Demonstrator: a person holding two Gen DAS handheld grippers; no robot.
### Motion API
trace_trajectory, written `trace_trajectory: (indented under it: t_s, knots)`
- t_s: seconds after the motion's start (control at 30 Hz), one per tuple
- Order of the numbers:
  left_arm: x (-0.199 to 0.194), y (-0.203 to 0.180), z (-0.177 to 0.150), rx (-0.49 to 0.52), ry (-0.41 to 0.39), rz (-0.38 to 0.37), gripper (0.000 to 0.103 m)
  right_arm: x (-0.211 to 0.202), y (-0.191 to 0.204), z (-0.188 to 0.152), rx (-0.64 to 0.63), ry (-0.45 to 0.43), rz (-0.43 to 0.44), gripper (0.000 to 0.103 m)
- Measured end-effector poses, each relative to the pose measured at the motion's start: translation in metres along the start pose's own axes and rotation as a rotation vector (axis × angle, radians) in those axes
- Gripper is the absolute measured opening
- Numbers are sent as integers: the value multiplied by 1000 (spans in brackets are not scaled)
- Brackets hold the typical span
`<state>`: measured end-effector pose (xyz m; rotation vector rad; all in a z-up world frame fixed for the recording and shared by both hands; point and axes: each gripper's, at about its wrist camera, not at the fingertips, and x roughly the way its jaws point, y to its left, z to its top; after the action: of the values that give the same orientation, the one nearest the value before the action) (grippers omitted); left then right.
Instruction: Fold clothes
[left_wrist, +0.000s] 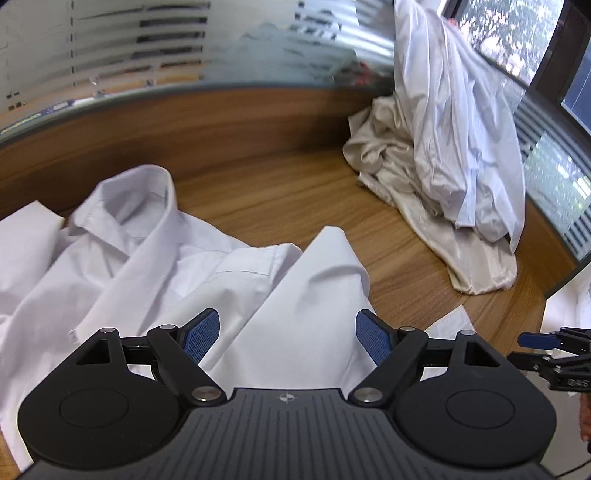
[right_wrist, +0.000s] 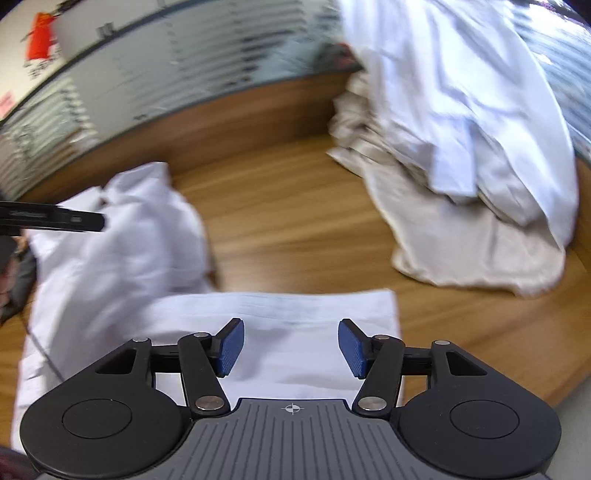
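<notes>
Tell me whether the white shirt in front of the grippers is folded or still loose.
Not folded yet. The white shirt lies rumpled on the wooden table, collar raised and a sleeve crossing it at a slant.

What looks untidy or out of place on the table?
The white shirt lies crumpled, its collar turned up, not yet folded. Behind it, a pile of clothes leans in a loose heap at the table corner. Nothing looks damaged or spilled.
</notes>
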<state>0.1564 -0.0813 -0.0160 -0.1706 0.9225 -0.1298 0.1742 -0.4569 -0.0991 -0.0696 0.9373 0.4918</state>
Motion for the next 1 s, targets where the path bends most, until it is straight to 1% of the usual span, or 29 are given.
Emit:
trace_trajectory:
  t_s: [0.1, 0.23, 0.27, 0.37, 0.57, 0.6, 0.63, 0.67, 0.7, 0.73, 0.77, 0.8, 0.83, 0.9, 0.93, 1.0]
  knots:
    - [12, -10, 4, 26, 24, 1, 86, 21, -23, -5, 50, 23, -44, 59]
    - [24, -21, 9, 57, 48, 11, 86, 41, -47, -6, 103, 27, -60, 59]
    - [26, -22, 10, 51, 54, 13, 86, 46, -49, -4, 94, 33, -67, 59]
    - [30, -23, 13, 28, 70, 18, 86, 64, -50, 3, 10, 60, -96, 59]
    - [32, -23, 15, 8, 72, 20, 85, 92, -46, 14, -109, 87, -91, 58]
    - [32, -22, 14, 8, 73, 19, 83, 96, -45, 16, -121, 91, -88, 56]
    - [33, -23, 15, 13, 80, 21, 74, 99, -44, 17, -132, 96, -86, 53]
    - [33, -23, 15, 17, 85, 22, 69, 101, -44, 18, -141, 102, -87, 51]
    - [32, -22, 15, 18, 79, 27, 59, 103, -43, 19, -149, 107, -87, 47]
    - [30, -21, 14, 18, 74, 31, 42, 104, -42, 19, -155, 106, -90, 44]
    - [29, -20, 14, 19, 69, 36, 33, 105, -42, 19, -158, 100, -96, 42]
    - [28, -19, 14, 17, 64, 42, 19, 104, -42, 19, -159, 94, -102, 33]
    - [27, -17, 16, 2, 58, 53, 10, 104, -42, 19, -159, 88, -109, 21]
    - [24, -13, 18, -29, 46, 75, 4, 102, -46, 19, -136, 85, -110, 6]
    - [22, -11, 21, -49, 42, 75, 3, 100, -48, 19, -121, 84, -108, 2]
    - [17, -8, 31, -70, 22, 79, 2, 95, -52, 20, -91, 78, -109, 2]
